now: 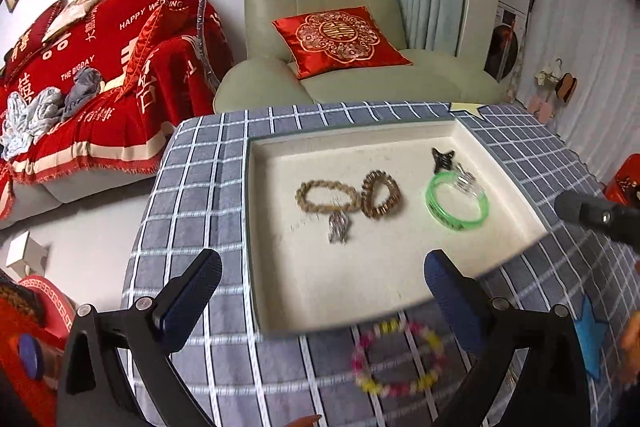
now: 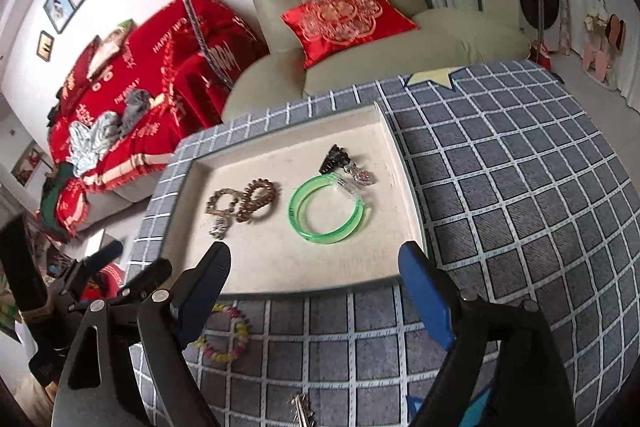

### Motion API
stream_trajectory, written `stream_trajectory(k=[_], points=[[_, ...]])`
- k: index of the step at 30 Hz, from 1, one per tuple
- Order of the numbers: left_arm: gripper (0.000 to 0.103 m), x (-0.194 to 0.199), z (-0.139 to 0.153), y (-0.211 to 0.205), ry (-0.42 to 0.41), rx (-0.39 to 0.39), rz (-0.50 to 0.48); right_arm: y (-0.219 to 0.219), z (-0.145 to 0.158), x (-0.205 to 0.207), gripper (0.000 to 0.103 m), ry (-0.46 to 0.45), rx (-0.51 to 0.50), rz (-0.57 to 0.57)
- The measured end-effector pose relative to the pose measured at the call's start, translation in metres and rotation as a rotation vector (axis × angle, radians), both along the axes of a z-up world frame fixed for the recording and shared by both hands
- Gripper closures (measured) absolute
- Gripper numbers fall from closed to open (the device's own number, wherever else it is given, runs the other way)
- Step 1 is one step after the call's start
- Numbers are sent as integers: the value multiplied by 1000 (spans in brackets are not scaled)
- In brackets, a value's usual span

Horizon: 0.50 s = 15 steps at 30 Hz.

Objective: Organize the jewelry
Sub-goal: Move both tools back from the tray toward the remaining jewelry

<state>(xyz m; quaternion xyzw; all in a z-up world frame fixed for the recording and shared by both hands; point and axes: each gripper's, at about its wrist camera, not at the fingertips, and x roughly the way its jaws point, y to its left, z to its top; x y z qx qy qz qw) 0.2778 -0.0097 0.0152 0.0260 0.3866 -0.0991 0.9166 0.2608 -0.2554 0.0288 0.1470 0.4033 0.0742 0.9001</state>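
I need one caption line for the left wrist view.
Open left gripper above a cream tray holding bracelets; a pink-yellow bead bracelet lies outside.

Tray point(image 1: 400, 283) on bench point(image 1: 192, 195). In tray, left to right: beaded bracelet point(image 1: 326, 195) touching coiled bracelet point(image 1: 381, 193); bangle point(image 1: 457, 206) well apart, clip point(image 1: 442, 159) behind it. Flower bracelet point(image 1: 396, 359) on bench before tray. Armchair point(image 1: 320, 27) behind bench; sofa point(image 1: 100, 75) left.

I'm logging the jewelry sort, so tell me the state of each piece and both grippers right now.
Tray: on checked cloth.
Green bangle: flat in tray.
Two brown bead bracelets: in tray, side by side.
Black clip: in tray.
Pink-yellow bracelet: on cloth, outside tray.
Left gripper: open, empty.
Right gripper: open, empty.
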Motion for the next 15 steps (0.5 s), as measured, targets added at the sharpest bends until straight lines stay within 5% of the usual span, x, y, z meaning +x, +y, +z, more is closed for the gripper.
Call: stream_trajectory(k=[15], points=[[0,-76,-24,10,80,-1,-46,0,-9,-93,15,114,-2,39]])
